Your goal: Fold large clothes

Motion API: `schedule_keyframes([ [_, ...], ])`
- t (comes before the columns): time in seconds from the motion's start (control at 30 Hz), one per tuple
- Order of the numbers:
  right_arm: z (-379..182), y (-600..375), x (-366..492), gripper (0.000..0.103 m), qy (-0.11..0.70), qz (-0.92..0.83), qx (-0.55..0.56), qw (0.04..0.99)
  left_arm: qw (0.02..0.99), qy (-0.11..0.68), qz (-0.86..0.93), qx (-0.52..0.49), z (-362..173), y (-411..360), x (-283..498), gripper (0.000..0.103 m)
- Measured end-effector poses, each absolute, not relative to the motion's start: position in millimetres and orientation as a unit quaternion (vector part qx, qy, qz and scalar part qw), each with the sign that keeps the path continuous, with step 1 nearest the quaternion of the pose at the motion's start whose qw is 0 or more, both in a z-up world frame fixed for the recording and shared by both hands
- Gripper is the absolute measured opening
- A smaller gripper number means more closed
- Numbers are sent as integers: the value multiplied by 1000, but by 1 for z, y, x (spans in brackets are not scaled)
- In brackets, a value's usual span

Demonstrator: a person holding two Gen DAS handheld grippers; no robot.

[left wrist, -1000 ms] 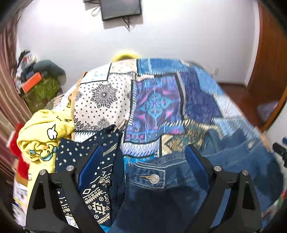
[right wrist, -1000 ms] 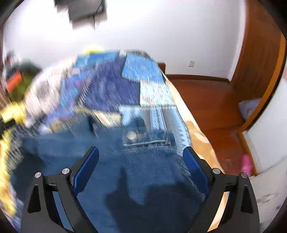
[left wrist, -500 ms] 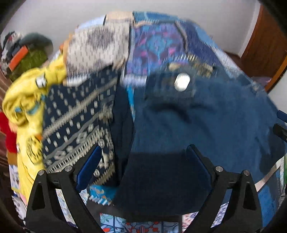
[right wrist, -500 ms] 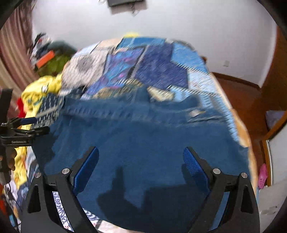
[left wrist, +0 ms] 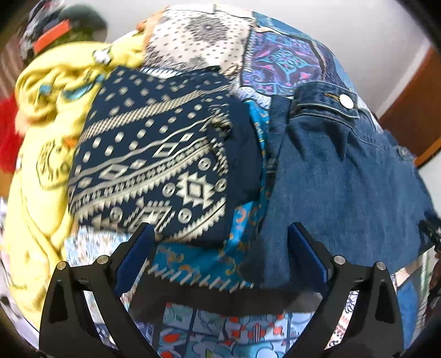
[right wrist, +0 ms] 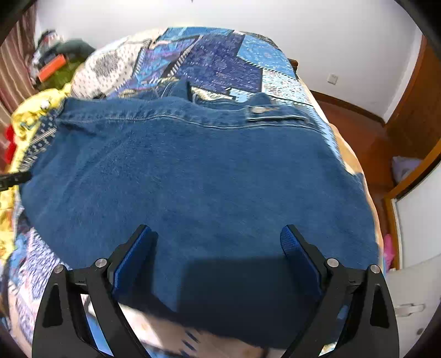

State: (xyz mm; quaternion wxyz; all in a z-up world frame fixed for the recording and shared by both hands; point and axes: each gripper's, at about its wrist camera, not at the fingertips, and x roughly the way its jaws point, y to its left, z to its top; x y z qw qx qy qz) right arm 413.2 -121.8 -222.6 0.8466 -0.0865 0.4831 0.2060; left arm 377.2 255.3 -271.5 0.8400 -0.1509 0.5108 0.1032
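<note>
jacket: one, blue denim, spread flat across patchwork quilt; two metal buttons seen, one per view. beside it one navy patterned garment, one yellow garment. left gripper and right gripper both spread, grasping nothing.

We observe a plain white wall behind the bed, which carries a patchwork quilt. A wall socket sits low on that wall. The wood floor is reddish brown, with a matching wooden door frame at right. Striped curtains hang at left.
</note>
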Motion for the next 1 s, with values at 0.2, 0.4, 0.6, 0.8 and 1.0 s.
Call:
schedule_keyframes([
  [0.2,-211,-179,393,93,474,191,-36,859,836,499,121,-196,-263,264,345,98],
  [0.4,-215,-215,377,94,482,117,-43,867,842,485,135,-194,-249,261,316,98],
  [0.6,-204,-235,371,94,495,83,4,865,850,472,110,-208,-238,251,308,98],
  [0.8,-171,-212,361,94,457,125,4,881,841,458,41,-285,-236,228,313,98],
  [1.0,-166,-162,369,94,452,193,17,871,826,473,15,-306,-254,199,332,98],
])
